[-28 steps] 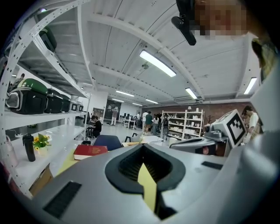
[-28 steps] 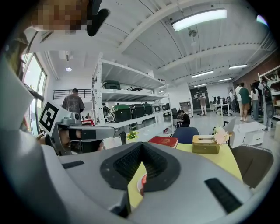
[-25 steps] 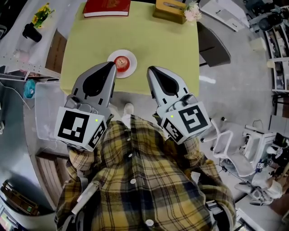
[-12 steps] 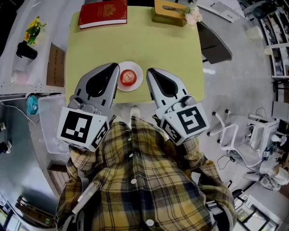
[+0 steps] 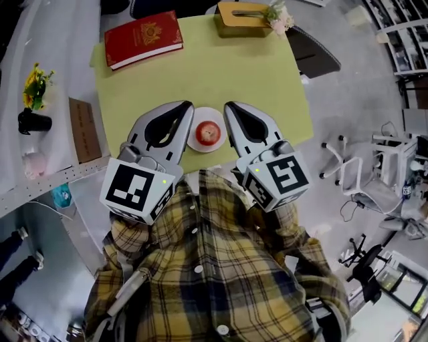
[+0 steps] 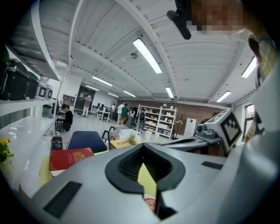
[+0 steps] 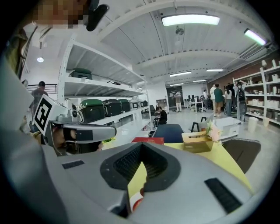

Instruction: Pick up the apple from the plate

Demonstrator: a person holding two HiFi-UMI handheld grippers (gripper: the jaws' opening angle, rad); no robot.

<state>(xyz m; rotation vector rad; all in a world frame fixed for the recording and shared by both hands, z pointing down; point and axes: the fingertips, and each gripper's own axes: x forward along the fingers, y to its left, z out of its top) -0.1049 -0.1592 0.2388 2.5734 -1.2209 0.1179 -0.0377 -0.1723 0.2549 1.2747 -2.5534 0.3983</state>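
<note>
A red apple (image 5: 208, 132) sits on a small white plate (image 5: 198, 142) near the front edge of the yellow-green table (image 5: 221, 67). My left gripper (image 5: 185, 105) hangs just left of the plate and my right gripper (image 5: 231, 106) just right of it. Both are shut and empty, and neither touches the apple. In the left gripper view the jaws (image 6: 143, 150) meet at the tip, and a sliver of apple (image 6: 150, 204) and plate shows below them. The right gripper view shows the same closed jaws (image 7: 141, 148) over a red sliver of apple (image 7: 137, 202).
A red book (image 5: 142, 38) lies at the table's far left corner, a wooden tissue box (image 5: 242, 17) with flowers (image 5: 277, 18) at the far edge. A dark chair (image 5: 313, 53) stands right of the table. A white bench with a black vase (image 5: 33, 120) runs along the left.
Both grippers have come forward over the table's near edge. The plate with the apple, earlier ahead of the left gripper's tip, now lies between the two grippers.
</note>
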